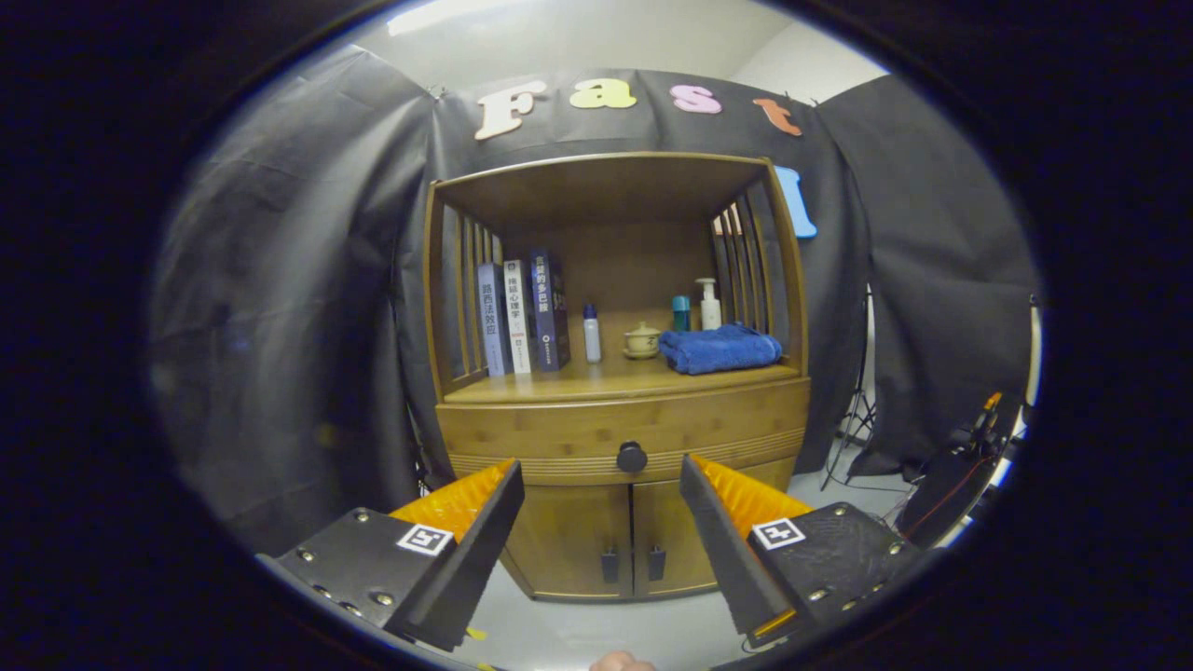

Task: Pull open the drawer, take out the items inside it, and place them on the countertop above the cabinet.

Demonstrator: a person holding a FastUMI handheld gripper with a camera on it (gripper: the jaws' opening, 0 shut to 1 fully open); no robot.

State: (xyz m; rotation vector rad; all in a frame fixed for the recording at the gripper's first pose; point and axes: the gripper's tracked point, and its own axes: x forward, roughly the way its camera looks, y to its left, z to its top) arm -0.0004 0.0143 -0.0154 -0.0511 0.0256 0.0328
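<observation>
A wooden cabinet (615, 522) stands ahead against the black cloth wall. Its drawer (559, 426) is pushed in, with a round dark knob (631, 457) at the middle of its front. The countertop (559, 384) lies right above the drawer, under an open shelf bay. My gripper (599, 471) is open, its fingers spread wide with nothing between them. The knob lies beyond the fingertips, between them, some way off. The drawer's contents are hidden.
On the countertop stand three books (520, 319), a small white bottle (592, 333), a lidded cup (642, 340), a teal bottle (681, 313), a pump bottle (709, 305) and a folded blue towel (719, 348). Two lower doors (630, 540) are closed. A tripod (853, 419) and gear (960, 475) stand to the right.
</observation>
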